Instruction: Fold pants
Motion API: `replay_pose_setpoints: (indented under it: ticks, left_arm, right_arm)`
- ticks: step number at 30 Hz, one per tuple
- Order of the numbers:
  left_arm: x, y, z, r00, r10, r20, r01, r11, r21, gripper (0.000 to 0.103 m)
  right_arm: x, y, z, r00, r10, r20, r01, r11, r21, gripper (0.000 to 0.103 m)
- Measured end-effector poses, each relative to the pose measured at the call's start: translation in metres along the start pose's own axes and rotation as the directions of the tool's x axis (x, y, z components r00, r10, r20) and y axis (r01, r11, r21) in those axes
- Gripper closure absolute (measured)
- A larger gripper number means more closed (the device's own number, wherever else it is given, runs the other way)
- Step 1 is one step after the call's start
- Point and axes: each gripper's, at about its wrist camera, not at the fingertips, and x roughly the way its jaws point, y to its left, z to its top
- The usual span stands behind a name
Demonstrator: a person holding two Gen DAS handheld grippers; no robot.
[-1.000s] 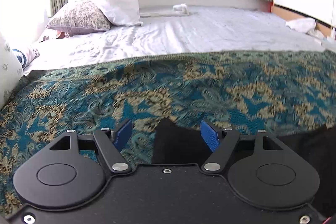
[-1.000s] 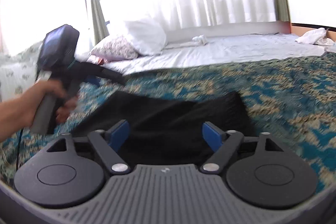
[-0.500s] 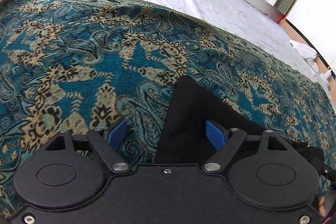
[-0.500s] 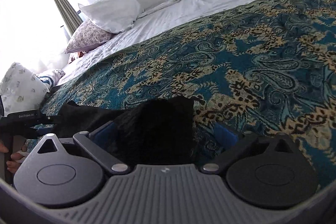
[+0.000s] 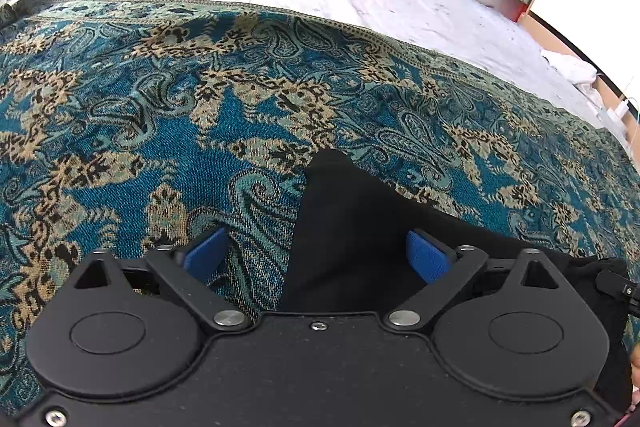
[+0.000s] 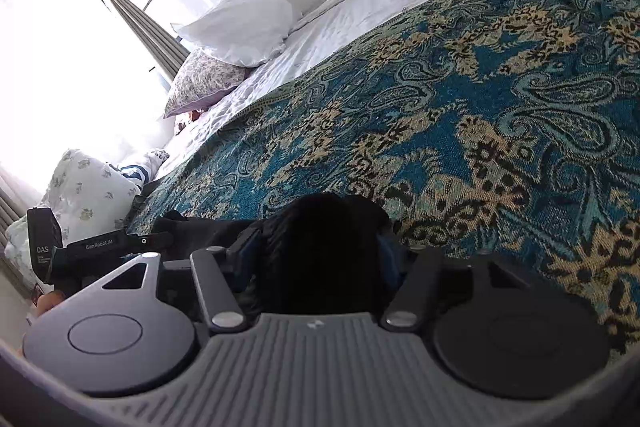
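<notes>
Pants (image 5: 344,227) lie on the patterned bedspread (image 5: 160,131). Left gripper (image 5: 318,255) gapes wide, holding nothing, with the pants corner between its pads. Right gripper (image 6: 316,255) is clamped on bunched black cloth, so right has hold; left is not yet gripping.

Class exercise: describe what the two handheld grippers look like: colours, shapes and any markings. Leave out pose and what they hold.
The left gripper has a black body, two round black discs, angled black links with silver pivot screws, and blue pads. The right gripper has a ribbed grey body, one grey and one black disc, and blue pads, mostly hidden. Seen from the right, the left unit reads "GenRobot.AI" and "DAS".
</notes>
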Motion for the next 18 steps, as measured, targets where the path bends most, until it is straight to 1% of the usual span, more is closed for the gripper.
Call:
replay_pose_setpoints:
  ticks: [1,2,3,4,5,6,7,9,11,14,16,18]
  left_arm:
    - [-0.003,-0.001,-0.001,1.000,-0.005,0.020,0.005,1.000,0.002,0.048]
    - [-0.006,-0.002,-0.004,0.998,-0.054,0.043,0.054,0.999,0.000,0.079]
    - [-0.010,-0.004,-0.006,0.995,-0.075,0.059,0.076,0.997,-0.009,0.080]
    - [-0.015,-0.013,-0.009,0.995,-0.043,0.094,0.042,0.999,0.019,0.083]
    - [-0.020,-0.024,-0.011,0.992,-0.012,0.124,0.003,0.997,0.078,0.084]
    - [-0.022,-0.035,-0.014,0.988,0.021,0.150,-0.039,0.992,0.121,0.085]
    - [-0.024,-0.042,-0.014,0.985,0.044,0.168,-0.068,0.988,0.140,0.086]
    - [-0.029,-0.047,-0.009,0.979,0.053,0.199,-0.076,0.991,0.112,0.088]
    - [-0.032,-0.045,0.000,0.972,0.052,0.227,-0.070,0.995,0.072,0.088]
    - [-0.031,-0.040,0.013,0.963,0.066,0.263,-0.075,0.997,0.024,0.088]
    - [-0.024,-0.035,0.021,0.964,0.082,0.251,-0.084,0.996,-0.006,0.088]
    - [-0.011,-0.030,0.023,0.970,0.130,0.208,-0.135,0.991,0.009,0.086]
  right_arm:
    - [-0.001,-0.001,-0.001,1.000,-0.017,0.011,0.017,1.000,0.019,0.058]
    - [-0.002,0.000,-0.002,0.998,-0.048,0.028,0.047,0.998,0.035,0.066]
    - [-0.004,0.004,-0.004,0.997,-0.067,0.046,0.065,0.997,0.038,0.068]
    - [-0.006,0.010,-0.007,0.994,-0.087,0.064,0.086,0.996,0.023,0.071]
    - [-0.008,0.019,-0.008,0.991,-0.108,0.082,0.109,0.994,-0.010,0.075]
    - [-0.010,0.029,-0.008,0.987,-0.122,0.103,0.127,0.991,-0.049,0.076]
    - [-0.012,0.039,-0.005,0.985,-0.126,0.122,0.136,0.987,-0.083,0.078]
    - [-0.014,0.053,0.006,0.982,-0.118,0.149,0.137,0.983,-0.125,0.078]
    - [-0.010,0.059,0.021,0.984,-0.108,0.145,0.128,0.982,-0.140,0.079]
    - [0.006,0.064,0.044,0.983,-0.122,0.140,0.143,0.977,-0.156,0.079]
    - [0.022,0.063,0.058,0.984,-0.132,0.122,0.149,0.979,-0.143,0.079]
    - [0.044,0.058,0.066,0.986,-0.148,0.078,0.157,0.980,-0.125,0.078]
